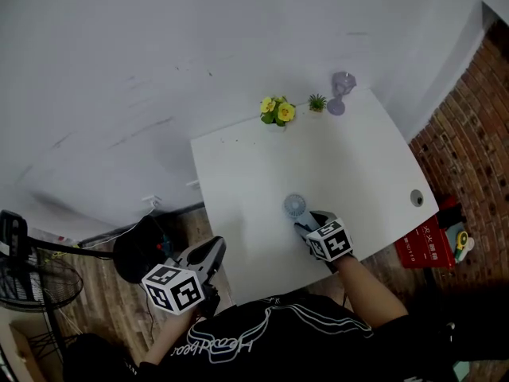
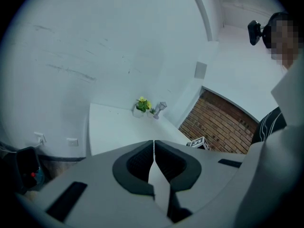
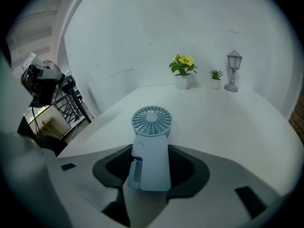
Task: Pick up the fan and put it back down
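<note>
A small pale blue handheld fan (image 1: 295, 206) lies on the white table (image 1: 350, 157) near its front edge, round head pointing away from me. My right gripper (image 1: 307, 220) is shut on the fan's handle. In the right gripper view the fan (image 3: 151, 141) fills the gap between the dark pads of the right gripper (image 3: 152, 161), its grille ahead of the jaws. My left gripper (image 1: 211, 251) hangs off the table's left front corner, over the floor. In its own view the left gripper (image 2: 154, 148) is shut, with nothing between the pads.
A potted yellow flower (image 1: 277, 111), a tiny green plant (image 1: 317, 103) and a lilac lamp figure (image 1: 340, 92) stand along the table's far edge by the white wall. The table has a cable hole (image 1: 417, 198) at the right. A red box (image 1: 425, 245) and a floor fan (image 1: 32, 281) flank the table.
</note>
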Demonstrator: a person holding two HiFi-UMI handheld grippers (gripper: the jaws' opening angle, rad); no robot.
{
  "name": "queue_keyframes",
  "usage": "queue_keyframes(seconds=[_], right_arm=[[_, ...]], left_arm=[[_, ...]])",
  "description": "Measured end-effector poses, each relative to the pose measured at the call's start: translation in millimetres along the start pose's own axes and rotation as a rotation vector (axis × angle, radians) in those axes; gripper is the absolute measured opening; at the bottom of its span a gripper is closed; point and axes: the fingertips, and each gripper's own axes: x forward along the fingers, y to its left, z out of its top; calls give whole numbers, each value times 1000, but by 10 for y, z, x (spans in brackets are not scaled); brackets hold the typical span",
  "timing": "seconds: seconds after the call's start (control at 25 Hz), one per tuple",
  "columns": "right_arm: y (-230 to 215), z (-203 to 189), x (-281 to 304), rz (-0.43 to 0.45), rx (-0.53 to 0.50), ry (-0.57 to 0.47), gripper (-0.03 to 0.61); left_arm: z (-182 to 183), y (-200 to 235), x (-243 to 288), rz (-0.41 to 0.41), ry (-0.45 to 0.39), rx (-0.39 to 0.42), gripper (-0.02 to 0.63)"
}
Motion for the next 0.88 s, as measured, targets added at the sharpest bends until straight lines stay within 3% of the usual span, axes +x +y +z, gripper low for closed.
queue_keyframes(seconds=[0.24, 0.48, 0.88], right_arm=[[134, 97, -284, -15, 11, -83, 218], [459, 358, -774, 29, 71, -221, 218], [900, 672, -1366, 76, 22, -392, 218]], left_arm=[[-88, -84, -31, -35, 6, 3, 35], [-171, -120, -113, -53, 12, 13, 35], [-233, -243, -202, -87, 8, 41, 35]])
